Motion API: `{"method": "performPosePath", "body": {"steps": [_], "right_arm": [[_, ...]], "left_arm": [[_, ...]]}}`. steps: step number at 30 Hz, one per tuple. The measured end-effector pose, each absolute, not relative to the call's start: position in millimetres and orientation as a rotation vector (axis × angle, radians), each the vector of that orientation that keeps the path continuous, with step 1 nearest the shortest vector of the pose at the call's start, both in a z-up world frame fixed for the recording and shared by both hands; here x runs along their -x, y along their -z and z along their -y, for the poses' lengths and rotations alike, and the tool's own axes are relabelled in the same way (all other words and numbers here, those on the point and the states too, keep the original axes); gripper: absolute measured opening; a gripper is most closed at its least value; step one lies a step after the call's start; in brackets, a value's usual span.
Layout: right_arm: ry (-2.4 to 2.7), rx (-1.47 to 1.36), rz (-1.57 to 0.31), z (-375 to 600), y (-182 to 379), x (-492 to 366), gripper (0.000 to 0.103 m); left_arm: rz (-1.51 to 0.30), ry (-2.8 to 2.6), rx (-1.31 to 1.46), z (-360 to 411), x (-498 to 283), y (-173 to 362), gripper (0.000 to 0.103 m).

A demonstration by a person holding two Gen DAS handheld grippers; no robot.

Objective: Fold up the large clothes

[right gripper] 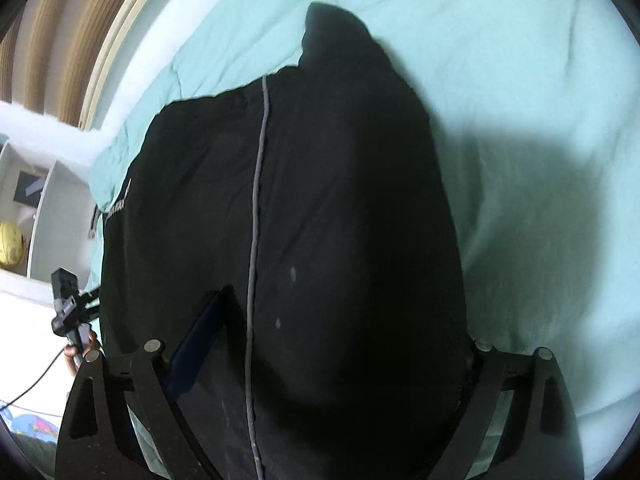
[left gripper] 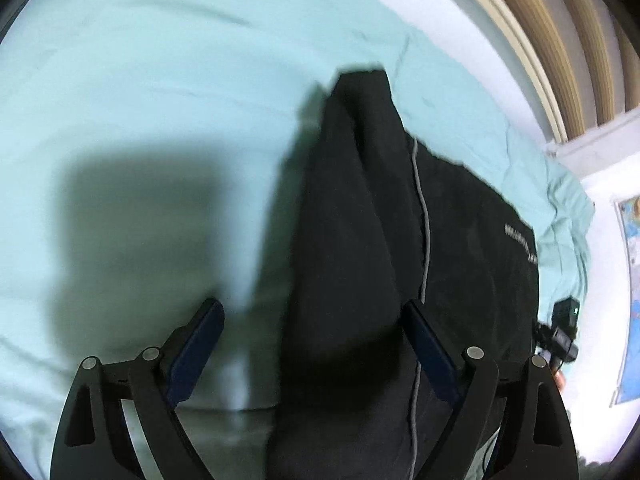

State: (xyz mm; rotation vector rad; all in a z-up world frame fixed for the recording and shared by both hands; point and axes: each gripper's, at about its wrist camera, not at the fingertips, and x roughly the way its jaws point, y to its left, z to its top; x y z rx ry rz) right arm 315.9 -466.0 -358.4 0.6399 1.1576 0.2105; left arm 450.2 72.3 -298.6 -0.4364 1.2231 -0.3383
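Black jacket (right gripper: 340, 200), chest lettering seemingly illegible

Your jacket (right gripper: 320, 220) lies on the bedsheet (left gripper: 140, 80), its zipper (right gripper: 256, 200) running away from you. The shelf (right gripper: 44, 208) stands beyond the bed's edge, left in the right wrist view.

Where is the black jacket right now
The black jacket lies on the light green bedsheet, filling the centre of the right wrist view. In the left wrist view it sits right of centre, extending between the left gripper jaws.
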Motion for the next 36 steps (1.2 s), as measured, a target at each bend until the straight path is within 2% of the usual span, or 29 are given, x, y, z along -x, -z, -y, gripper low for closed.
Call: {"method": "performPosePath", "body": {"steps": [7, 8, 9, 10, 13, 15, 18, 19, 20, 22, 24, 25, 26, 27, 29, 31, 36], "right_arm": [[-0.207, -0.689, -1.163, 471, 368, -322, 0.096], [-0.208, -0.688, -1.162, 471, 367, -321, 0.096], [-0.214, -0.683, -1.161, 473, 366, -320, 0.095], [-0.230, -0.672, -1.160, 472, 362, -320, 0.088], [-0.265, -0.553, -1.153, 461, 346, -308, 0.079], [-0.274, -0.511, -1.156, 457, 344, -305, 0.079], [-0.291, -0.577, -1.165, 464, 354, -311, 0.080], [-0.298, -0.635, -1.170, 469, 361, -317, 0.084], [-0.303, -0.677, -1.174, 473, 367, -320, 0.092], [-0.317, -0.742, -1.186, 474, 379, -331, 0.101], [-0.332, -0.738, -1.181, 472, 380, -337, 0.101], [-0.338, -0.720, -1.178, 471, 377, -338, 0.098], [-0.342, -0.714, -1.171, 471, 374, -338, 0.092], [-0.344, -0.713, -1.163, 470, 371, -336, 0.088], [-0.341, -0.695, -1.136, 472, 359, -328, 0.061], [-0.332, -0.658, -1.102, 472, 341, -317, 0.045], [-0.336, -0.585, -1.007, 453, 289, -288, 0.036]], "left_arm": [[-1.292, 0.428, 0.476, -70, -458, 321, 0.091], [-1.287, 0.453, 0.482, -66, -459, 322, 0.089], [-1.283, 0.478, 0.492, -63, -457, 322, 0.079], [-1.269, 0.534, 0.499, -55, -455, 317, 0.050], [-1.229, 0.524, 0.306, -35, -443, 296, 0.050], [-1.251, 0.539, 0.340, -40, -448, 301, 0.050], [-1.309, 0.579, 0.484, -60, -465, 325, 0.063], [-1.319, 0.588, 0.519, -64, -469, 333, 0.071], [-1.325, 0.601, 0.550, -66, -471, 341, 0.076], [-1.332, 0.619, 0.585, -61, -472, 346, 0.078], [-1.340, 0.623, 0.581, -53, -469, 347, 0.078], [-1.337, 0.632, 0.569, -48, -468, 343, 0.075], [-1.323, 0.633, 0.547, -43, -464, 337, 0.065], [-1.303, 0.625, 0.515, -39, -462, 330, 0.061], [-1.257, 0.602, 0.461, -35, -450, 311, 0.045], [-1.182, 0.616, 0.441, -33, -437, 287, 0.039], [-1.023, 0.702, 0.464, -23, -397, 230, 0.034]]}}
